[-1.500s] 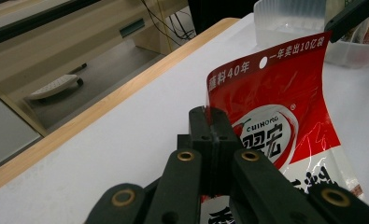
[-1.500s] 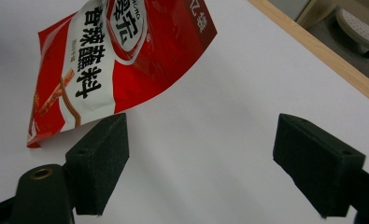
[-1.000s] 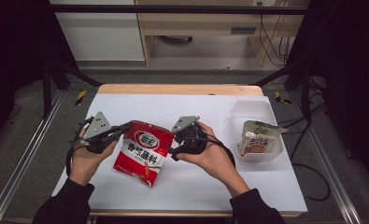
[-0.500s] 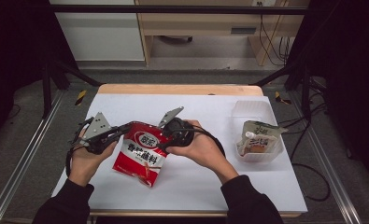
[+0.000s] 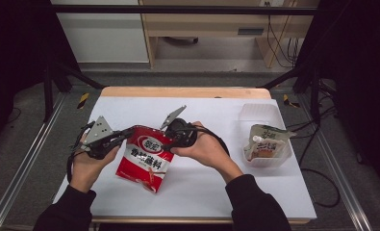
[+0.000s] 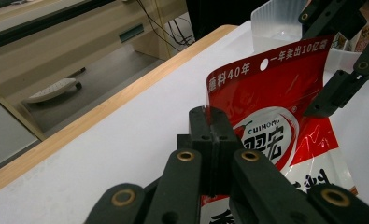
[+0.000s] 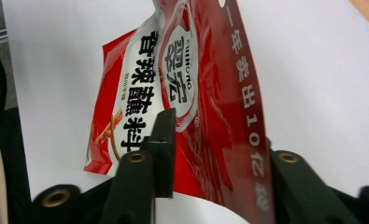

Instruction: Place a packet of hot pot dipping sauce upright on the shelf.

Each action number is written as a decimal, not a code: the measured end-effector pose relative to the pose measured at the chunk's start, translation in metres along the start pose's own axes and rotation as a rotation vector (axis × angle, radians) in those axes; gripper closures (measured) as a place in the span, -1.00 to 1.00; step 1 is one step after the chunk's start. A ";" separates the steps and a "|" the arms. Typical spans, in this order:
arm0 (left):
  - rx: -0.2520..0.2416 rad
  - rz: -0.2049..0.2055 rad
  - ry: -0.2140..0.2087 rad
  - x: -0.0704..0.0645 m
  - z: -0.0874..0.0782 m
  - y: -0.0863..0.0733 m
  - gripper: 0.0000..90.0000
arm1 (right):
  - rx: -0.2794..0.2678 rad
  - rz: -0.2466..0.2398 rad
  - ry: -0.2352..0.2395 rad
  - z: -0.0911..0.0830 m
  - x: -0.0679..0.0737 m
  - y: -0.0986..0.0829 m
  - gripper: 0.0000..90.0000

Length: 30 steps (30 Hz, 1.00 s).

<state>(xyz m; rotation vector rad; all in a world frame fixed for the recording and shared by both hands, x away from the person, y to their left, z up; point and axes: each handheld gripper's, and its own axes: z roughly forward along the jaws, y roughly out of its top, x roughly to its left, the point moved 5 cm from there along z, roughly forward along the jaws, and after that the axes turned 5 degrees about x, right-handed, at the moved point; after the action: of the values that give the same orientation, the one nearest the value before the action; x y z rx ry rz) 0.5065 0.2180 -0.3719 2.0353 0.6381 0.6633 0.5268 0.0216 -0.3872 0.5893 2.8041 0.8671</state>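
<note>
A red seasoning pouch (image 5: 146, 158) with white label text is held tilted over the white table top (image 5: 207, 192), its lower end near the surface. My left gripper (image 5: 126, 135) is shut on the pouch's upper left edge; in the left gripper view the jaws (image 6: 213, 135) pinch the pouch (image 6: 271, 93) flat. My right gripper (image 5: 168, 141) is at the pouch's upper right corner. In the right gripper view its jaws (image 7: 219, 154) stand open, one on each side of the pouch's top strip (image 7: 173, 70).
A clear plastic tub (image 5: 260, 111) stands at the right of the table and holds a white spouted pouch (image 5: 267, 139). The table's far side ends in a wooden edge (image 5: 187, 91). Cables hang off the right side.
My right gripper has moved left from beside the pouch to its upper right corner, jaws now straddling the top strip. The left gripper kept its hold and barely moved.
</note>
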 end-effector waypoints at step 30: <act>0.006 -0.018 -0.035 0.002 0.000 -0.007 1.00 | 0.029 -0.065 -0.030 0.003 0.003 0.001 1.00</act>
<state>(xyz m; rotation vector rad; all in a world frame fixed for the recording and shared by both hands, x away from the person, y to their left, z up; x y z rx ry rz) 0.5068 0.2222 -0.3774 2.0401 0.6379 0.6140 0.5248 0.0252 -0.3898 0.5073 2.7966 0.8007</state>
